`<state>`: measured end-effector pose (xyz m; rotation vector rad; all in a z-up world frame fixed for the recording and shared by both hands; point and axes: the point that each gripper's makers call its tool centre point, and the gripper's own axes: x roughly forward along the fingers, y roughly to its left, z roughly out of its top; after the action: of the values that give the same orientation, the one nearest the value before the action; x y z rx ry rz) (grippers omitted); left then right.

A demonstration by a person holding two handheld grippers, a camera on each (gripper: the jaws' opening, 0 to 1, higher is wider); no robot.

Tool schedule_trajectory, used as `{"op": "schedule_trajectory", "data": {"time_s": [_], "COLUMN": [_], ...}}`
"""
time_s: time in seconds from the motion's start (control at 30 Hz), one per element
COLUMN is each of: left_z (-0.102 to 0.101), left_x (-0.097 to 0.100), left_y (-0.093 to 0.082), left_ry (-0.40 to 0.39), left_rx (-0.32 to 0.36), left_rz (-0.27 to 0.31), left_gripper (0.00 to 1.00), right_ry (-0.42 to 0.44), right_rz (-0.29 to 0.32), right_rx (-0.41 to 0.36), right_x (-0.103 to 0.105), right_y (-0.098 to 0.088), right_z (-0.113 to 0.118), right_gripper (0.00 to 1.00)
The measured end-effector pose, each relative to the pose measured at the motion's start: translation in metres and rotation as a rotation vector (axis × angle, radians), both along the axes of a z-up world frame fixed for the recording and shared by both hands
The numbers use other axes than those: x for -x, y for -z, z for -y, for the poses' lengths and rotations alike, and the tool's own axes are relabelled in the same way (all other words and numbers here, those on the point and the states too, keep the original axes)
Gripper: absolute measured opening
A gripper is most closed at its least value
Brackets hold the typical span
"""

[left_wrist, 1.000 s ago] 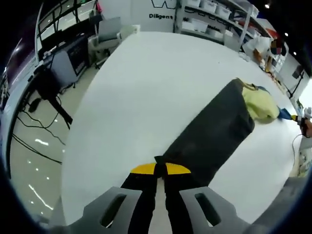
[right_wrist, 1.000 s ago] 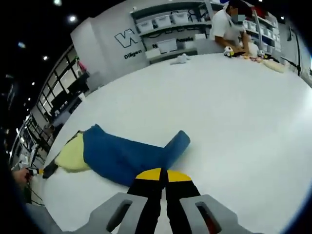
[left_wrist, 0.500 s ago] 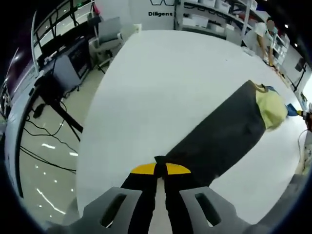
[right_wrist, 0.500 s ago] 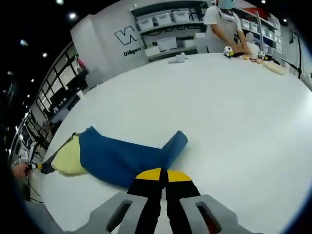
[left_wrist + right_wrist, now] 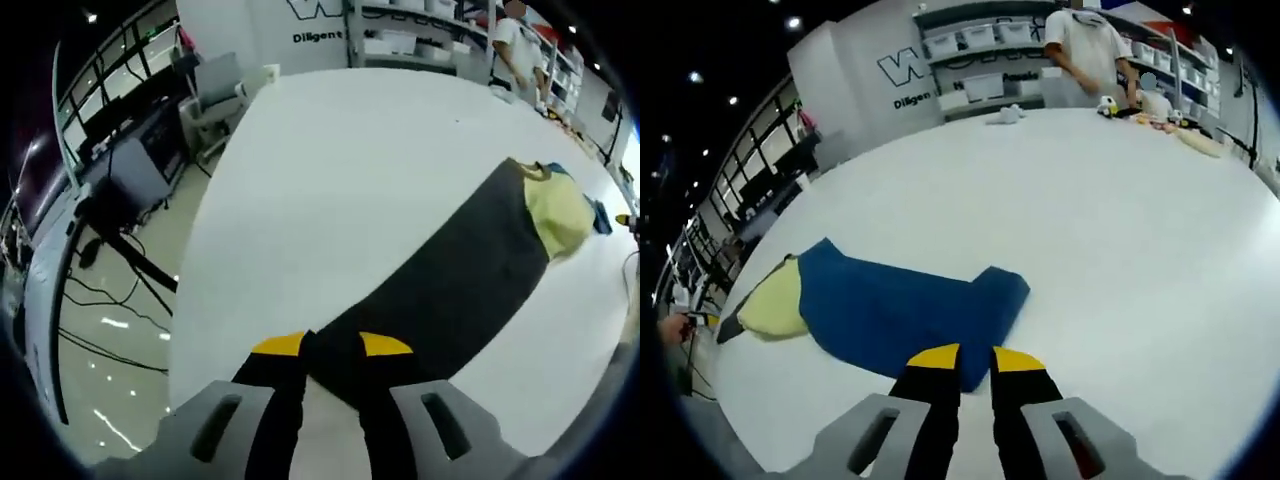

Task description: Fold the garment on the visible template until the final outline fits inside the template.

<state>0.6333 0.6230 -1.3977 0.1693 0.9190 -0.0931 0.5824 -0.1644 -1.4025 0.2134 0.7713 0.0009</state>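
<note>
A long folded garment lies flat on the white table (image 5: 330, 160). It looks dark grey in the left gripper view (image 5: 450, 280) and blue in the right gripper view (image 5: 890, 310). One end has a pale yellow part (image 5: 558, 210) (image 5: 775, 300). My left gripper (image 5: 332, 345) is open at the garment's near corner, with the dark cloth lying between its jaws. My right gripper (image 5: 976, 357) is open at the blue garment's near edge, beside a folded-over flap (image 5: 1000, 290).
A person (image 5: 1085, 45) stands at the table's far end by small items (image 5: 1140, 105) and shelves. The table's left edge (image 5: 190, 280) drops to a floor with cables, a tripod (image 5: 110, 220) and a chair (image 5: 215, 85). A hand (image 5: 670, 325) shows beyond the yellow end.
Both grippers have opened: their yellow tips were together on the cloth and now stand apart. The blue flap has settled flatter. Both views have shifted slightly.
</note>
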Motion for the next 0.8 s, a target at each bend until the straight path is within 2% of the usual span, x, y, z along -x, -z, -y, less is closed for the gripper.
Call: {"op": "schedule_trajectory", "data": {"time_s": [0.03, 0.1, 0.17, 0.37, 0.4, 0.5, 0.6, 0.73, 0.8], "left_z": [0.006, 0.019, 0.041, 0.115, 0.124, 0.158, 0.183, 0.221, 0.243], "left_x": [-0.003, -0.006, -0.009, -0.010, -0.010, -0.008, -0.002, 0.006, 0.011], "left_y": [-0.003, -0.008, -0.012, -0.023, -0.023, -0.024, -0.024, -0.017, -0.011], "left_ry": [0.009, 0.029, 0.081, 0.238, 0.264, 0.358, 0.404, 0.486, 0.555], "left_rx": [0.008, 0.028, 0.057, 0.110, 0.112, 0.118, 0.139, 0.164, 0.156], "left_rz": [0.018, 0.048, 0.072, 0.122, 0.127, 0.140, 0.143, 0.129, 0.119], "left_gripper": [0.26, 0.26, 0.27, 0.29, 0.30, 0.30, 0.30, 0.30, 0.30], "right_ry": [-0.015, -0.069, -0.115, -0.277, -0.325, -0.394, -0.463, -0.548, -0.595], "right_rz": [0.031, 0.039, 0.069, 0.106, 0.111, 0.130, 0.125, 0.110, 0.109], "right_rx": [-0.018, -0.013, -0.023, -0.037, -0.040, -0.044, -0.040, -0.042, -0.041], "right_x": [-0.003, -0.005, -0.010, -0.020, -0.021, -0.024, -0.024, -0.024, -0.025], "right_y": [-0.006, -0.010, -0.015, -0.024, -0.024, -0.026, -0.023, -0.014, -0.011], "right_z": [-0.008, -0.020, -0.035, -0.095, -0.109, -0.133, -0.157, -0.189, -0.206], "right_gripper": [0.04, 0.05, 0.04, 0.05, 0.06, 0.10, 0.10, 0.10, 0.11]}}
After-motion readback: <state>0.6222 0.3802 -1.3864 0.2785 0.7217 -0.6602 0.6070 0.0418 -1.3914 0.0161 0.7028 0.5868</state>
